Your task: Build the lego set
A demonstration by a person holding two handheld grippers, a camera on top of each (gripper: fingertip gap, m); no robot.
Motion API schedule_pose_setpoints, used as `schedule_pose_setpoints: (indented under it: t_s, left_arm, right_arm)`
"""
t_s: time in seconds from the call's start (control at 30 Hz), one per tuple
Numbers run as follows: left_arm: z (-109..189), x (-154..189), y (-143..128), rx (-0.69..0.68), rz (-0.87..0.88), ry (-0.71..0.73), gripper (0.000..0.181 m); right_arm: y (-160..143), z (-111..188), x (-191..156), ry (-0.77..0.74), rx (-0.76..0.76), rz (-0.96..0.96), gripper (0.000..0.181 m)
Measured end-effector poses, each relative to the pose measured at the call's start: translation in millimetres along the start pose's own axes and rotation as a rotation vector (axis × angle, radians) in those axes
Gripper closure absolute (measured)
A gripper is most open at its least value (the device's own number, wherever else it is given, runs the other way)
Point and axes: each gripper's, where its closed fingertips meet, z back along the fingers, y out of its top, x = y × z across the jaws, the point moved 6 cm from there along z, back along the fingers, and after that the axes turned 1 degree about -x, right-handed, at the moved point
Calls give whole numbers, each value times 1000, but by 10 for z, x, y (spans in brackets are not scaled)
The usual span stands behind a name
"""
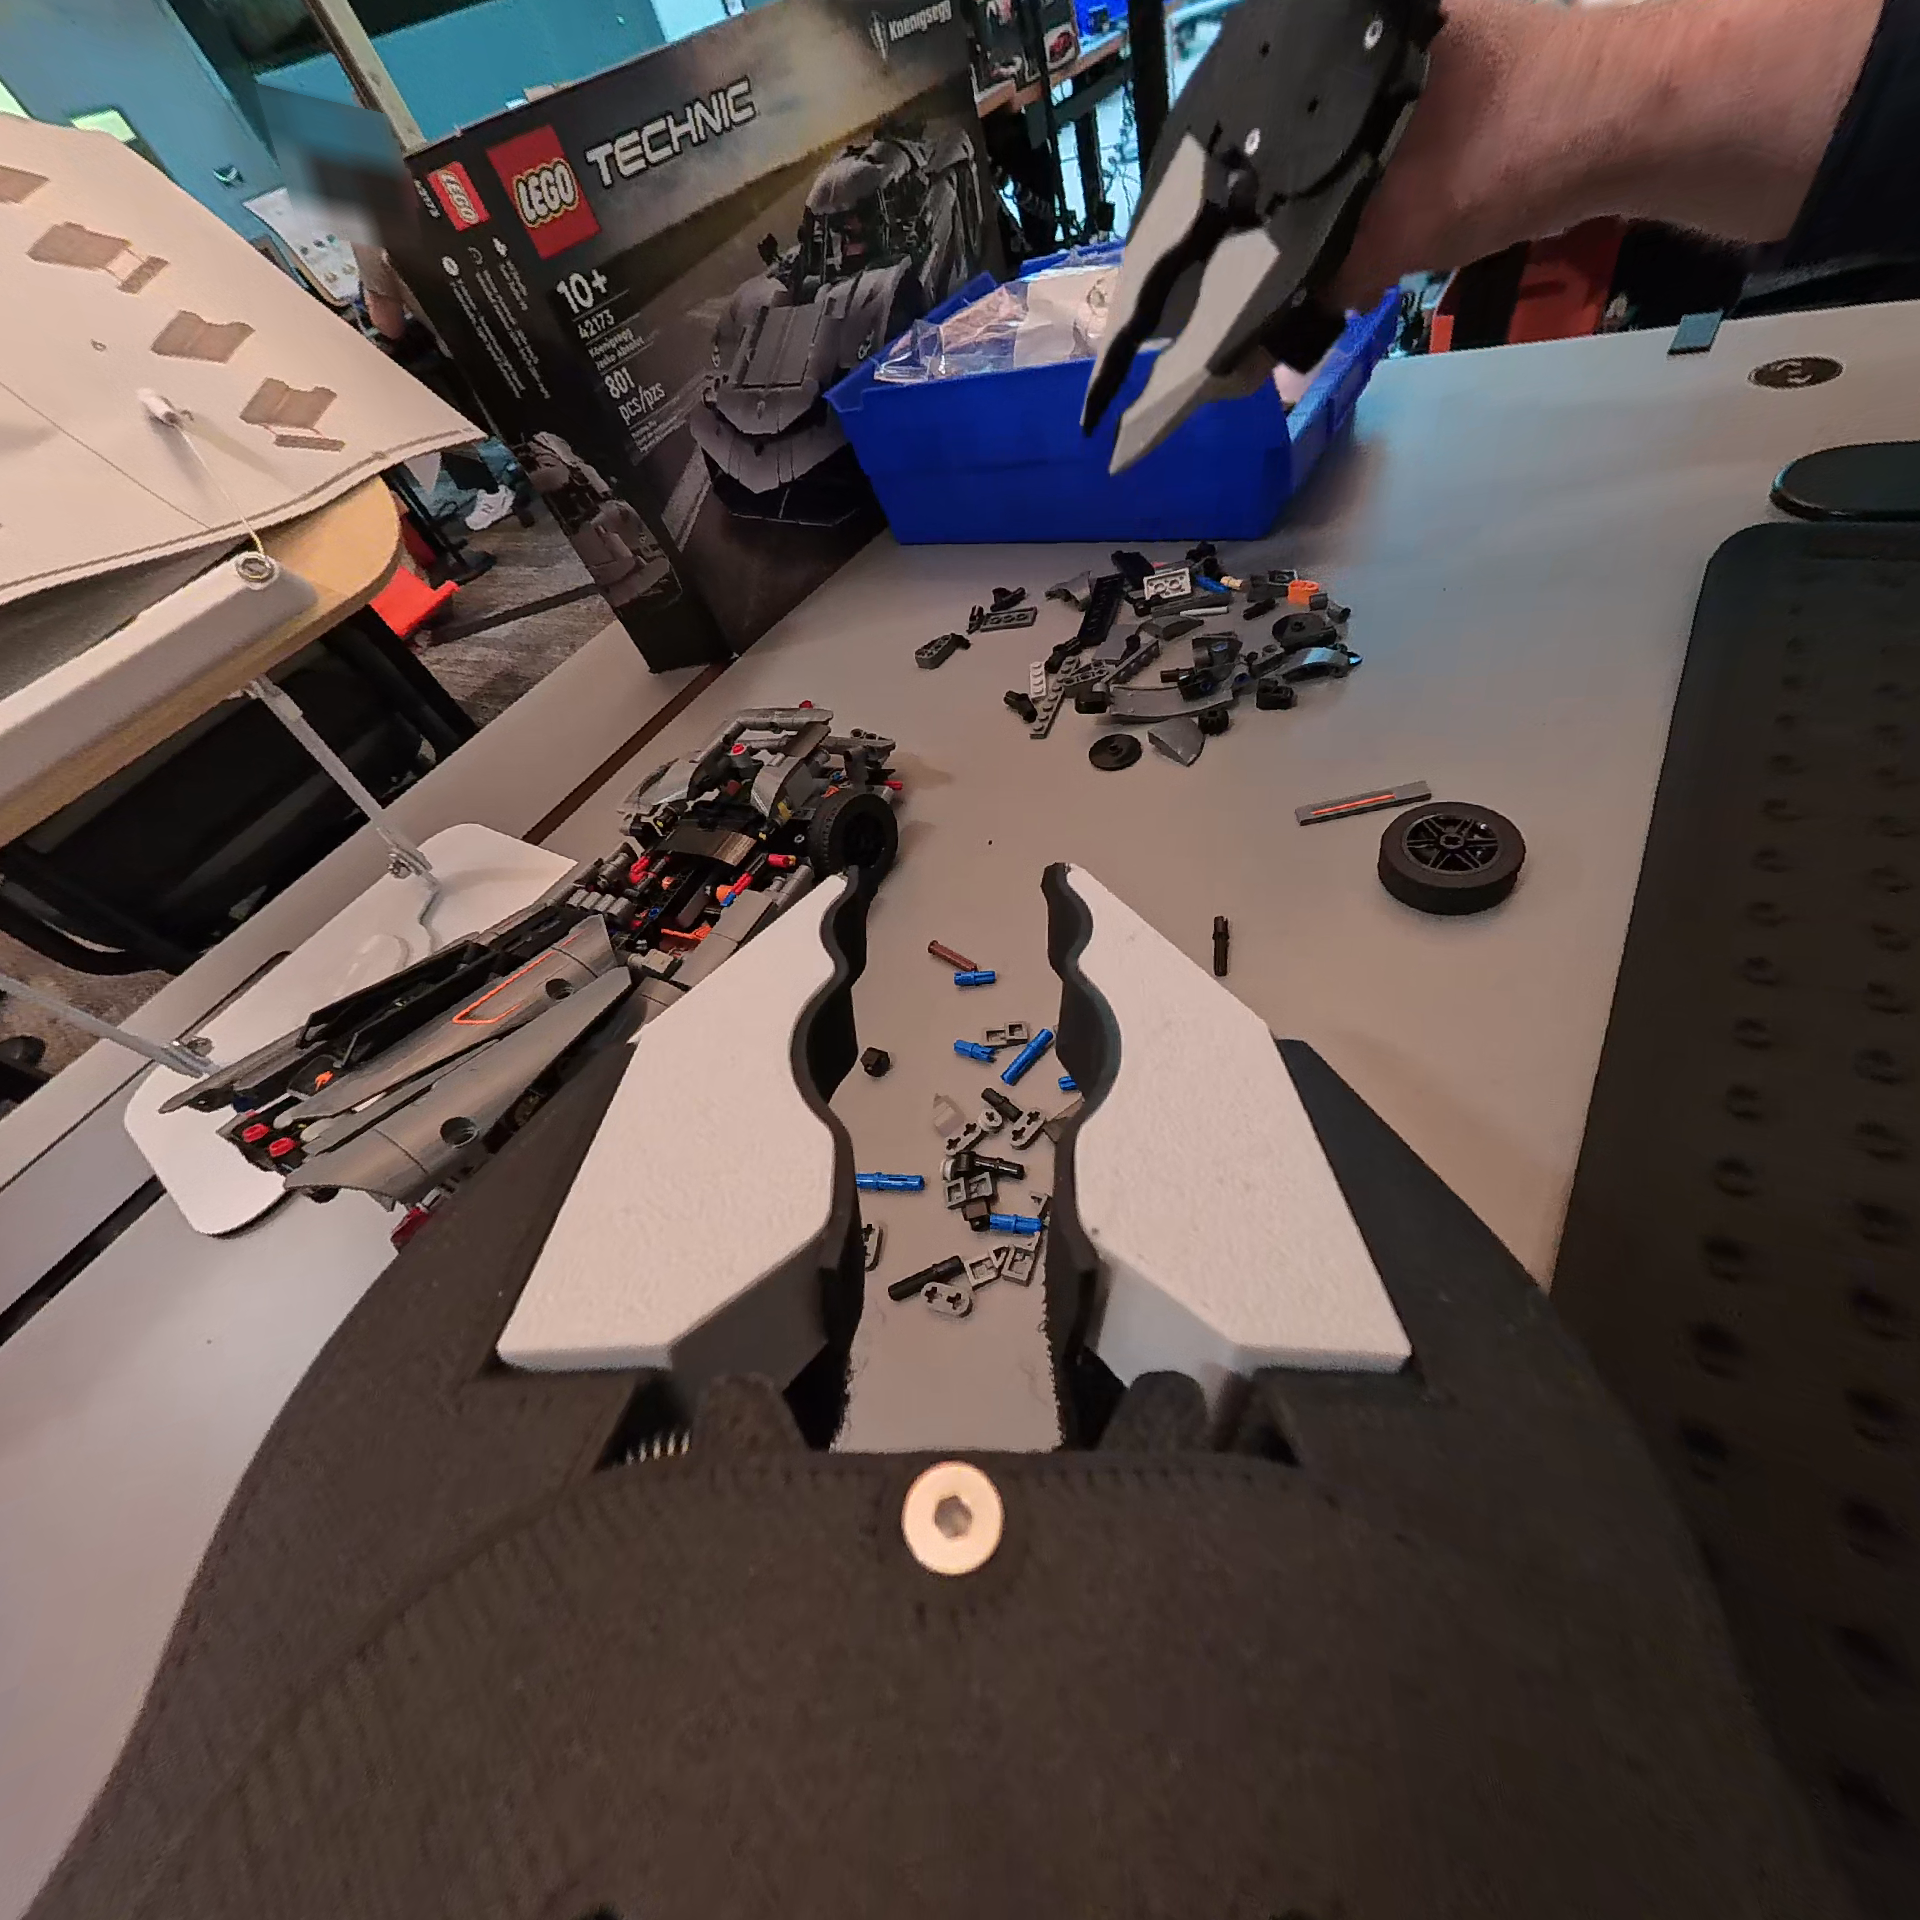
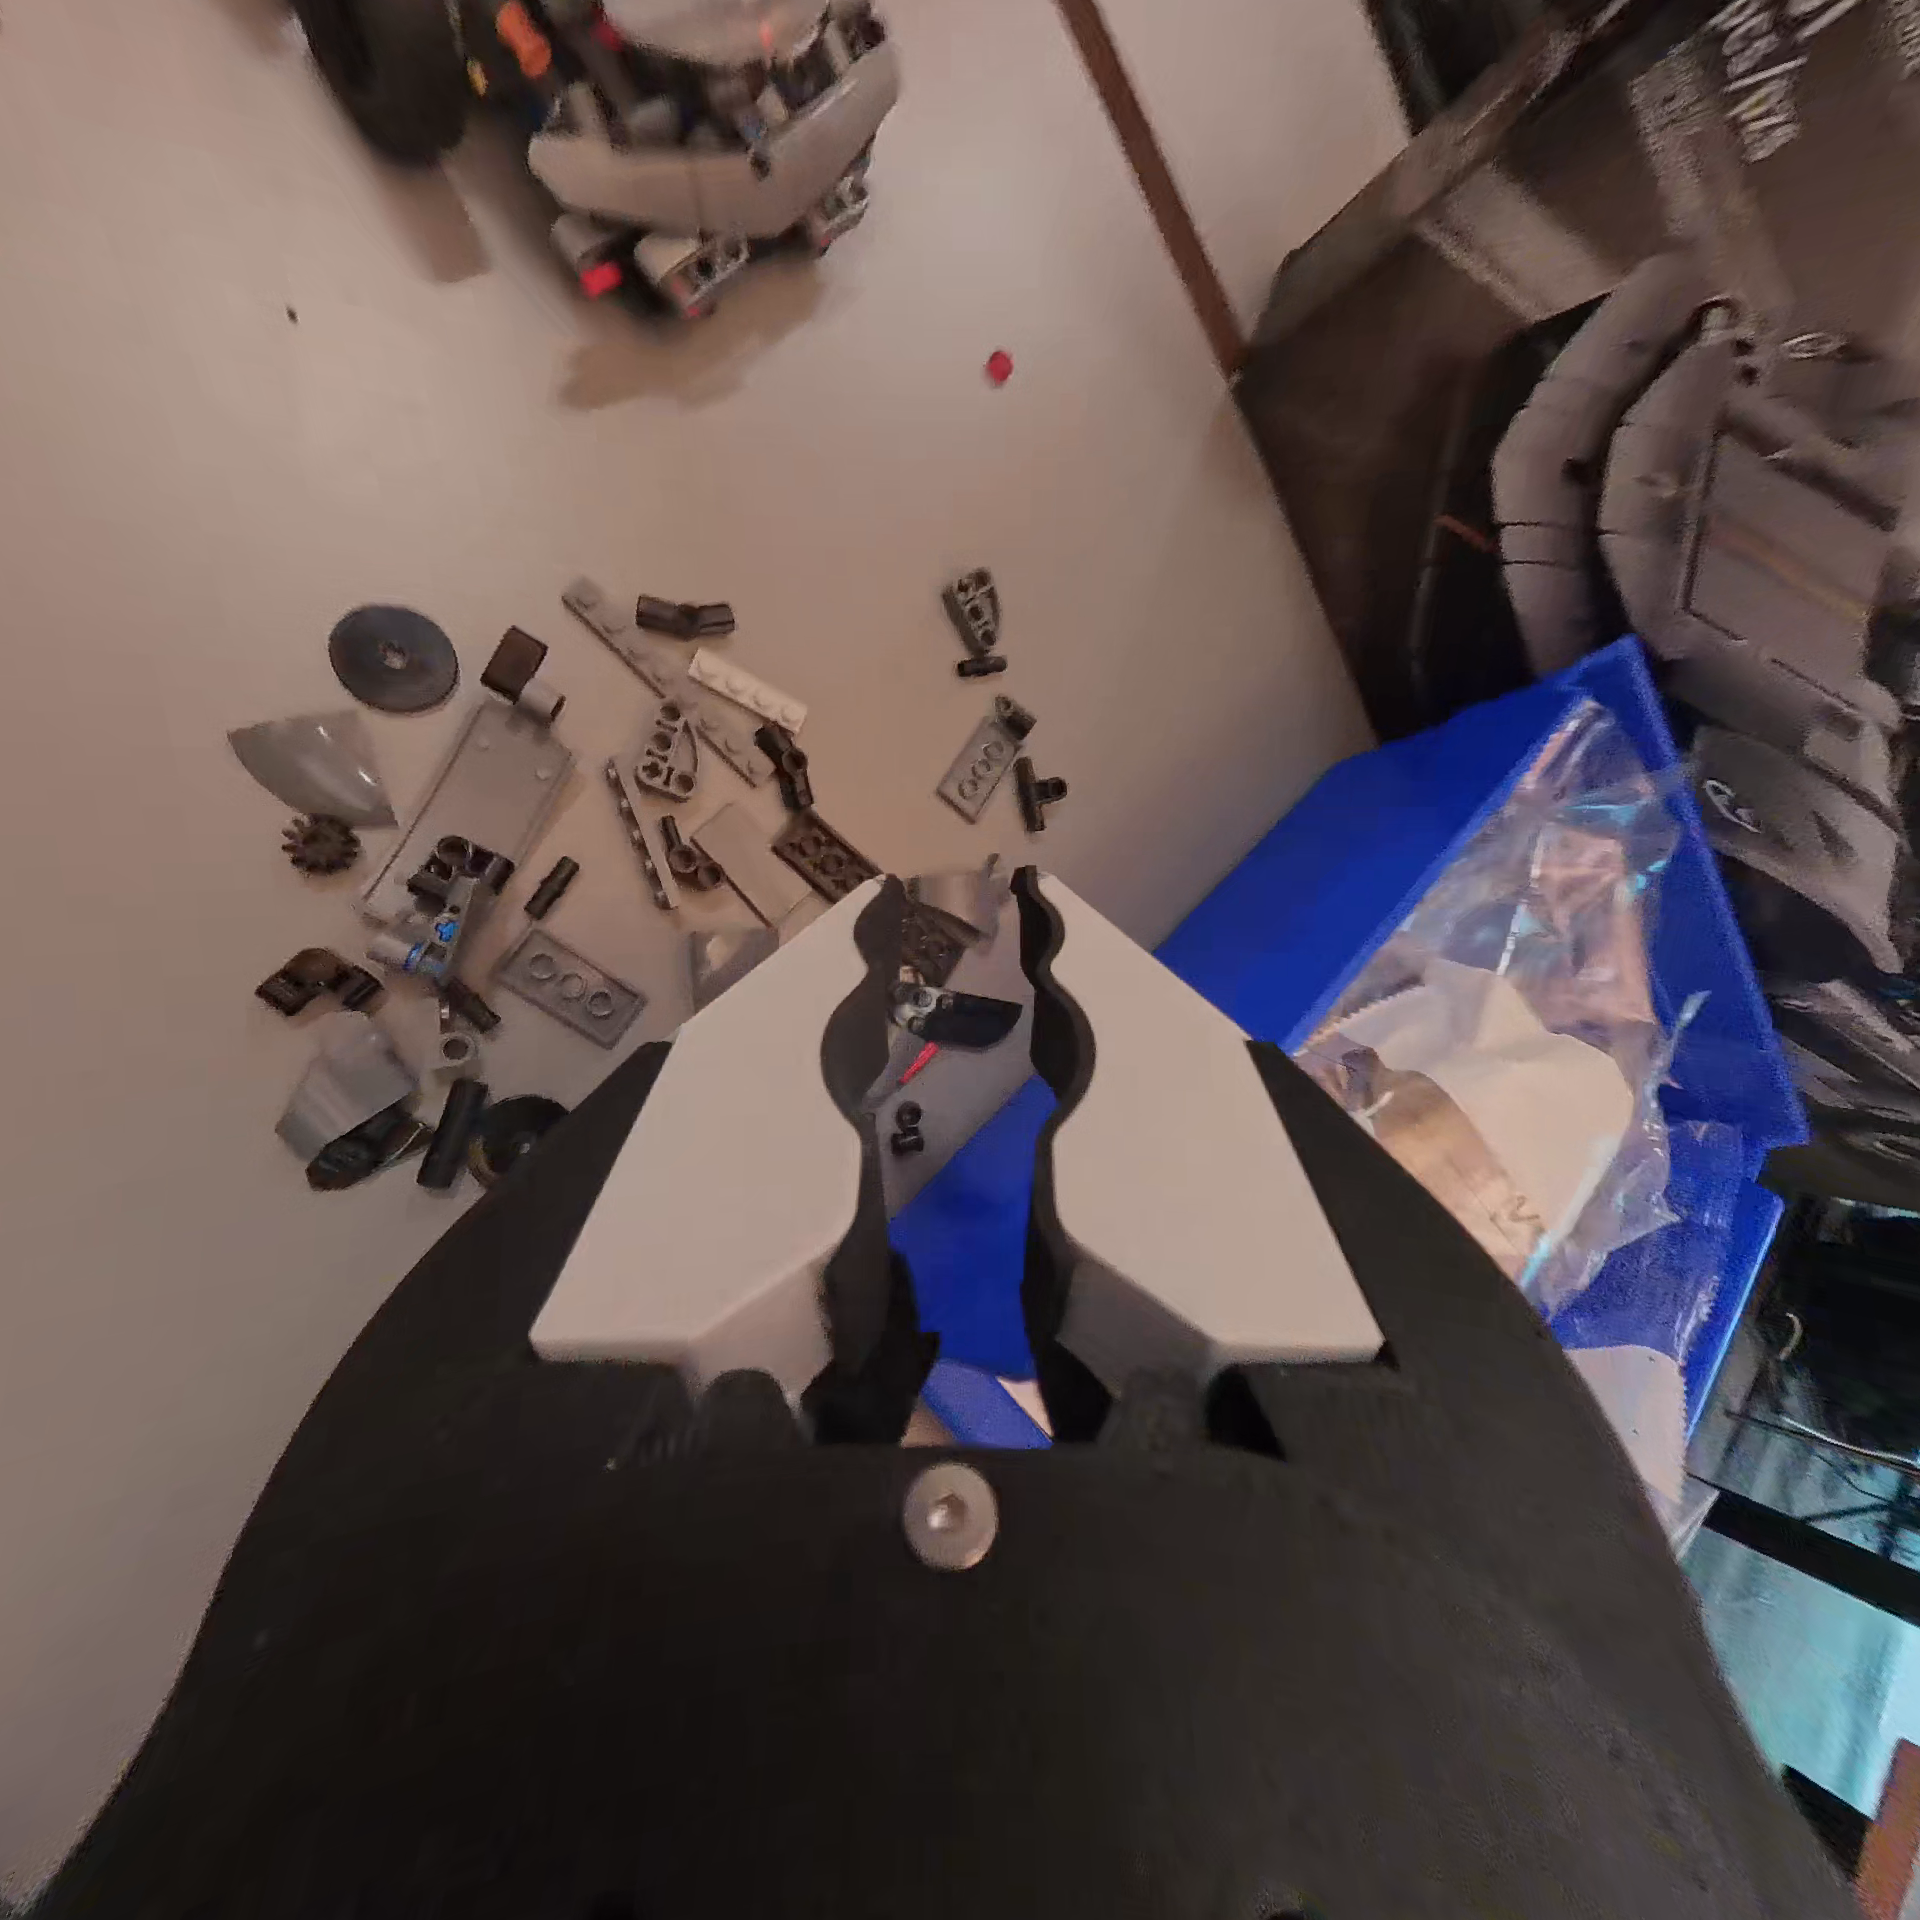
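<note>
left wrist view is showing the half-built car point(image 1: 582, 966) lying left on the table point(image 1: 1455, 644), the far parts pile point(image 1: 1184, 649) beyond; right gripper point(image 1: 1127, 416) and left gripper point(image 1: 951, 883) are hanging released, empty. descending squarely over one piece is advisable.

In the right wrist view we see the car point(image 2: 665, 135) blurred and cut off by the top edge, and the box point(image 2: 1662, 416) smeared. The fingers point(image 2: 727, 1143) hide part of the pile point(image 2: 623, 831). The bin point(image 2: 1403, 883) runs under them.
</note>
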Motion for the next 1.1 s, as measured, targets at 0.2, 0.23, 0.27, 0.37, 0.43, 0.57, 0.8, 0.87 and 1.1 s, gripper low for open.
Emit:
schedule_pose_setpoints:
  t_s: [0.2,0.23,0.27,0.37,0.43,0.57,0.8,0.87,1.1]
  left_arm:
    - [-10,8,-3,-6,-5,-1,149]
    - [-11,7,0,-4,-4,-1,149]
    - [-15,3,1,-2,-2,-4,149]
    - [-34,-11,-20,-14,4,-5,149]
    - [-38,-10,-26,-15,5,-7,149]
    - [-40,-11,-26,-12,10,-11,150]
    - [-53,-5,-31,-20,6,-13,150]
    - [-44,-11,-28,-13,12,-13,150]
    - [-28,-5,-17,-3,12,-15,150]
  right_arm:
    - [-35,-36,26,3,2,-49,155]
    - [-9,-56,8,12,-1,-55,153]
    - [29,-81,-11,31,-3,-68,154]
    - [136,-154,9,65,-48,-87,151]
    - [159,-220,-1,134,-101,-117,151]
    - [111,-389,67,141,-164,-157,158]
    - [183,-684,112,123,-311,-234,160]
    - [242,-728,131,82,-349,-202,157]
    - [236,-955,140,135,-418,-325,154]
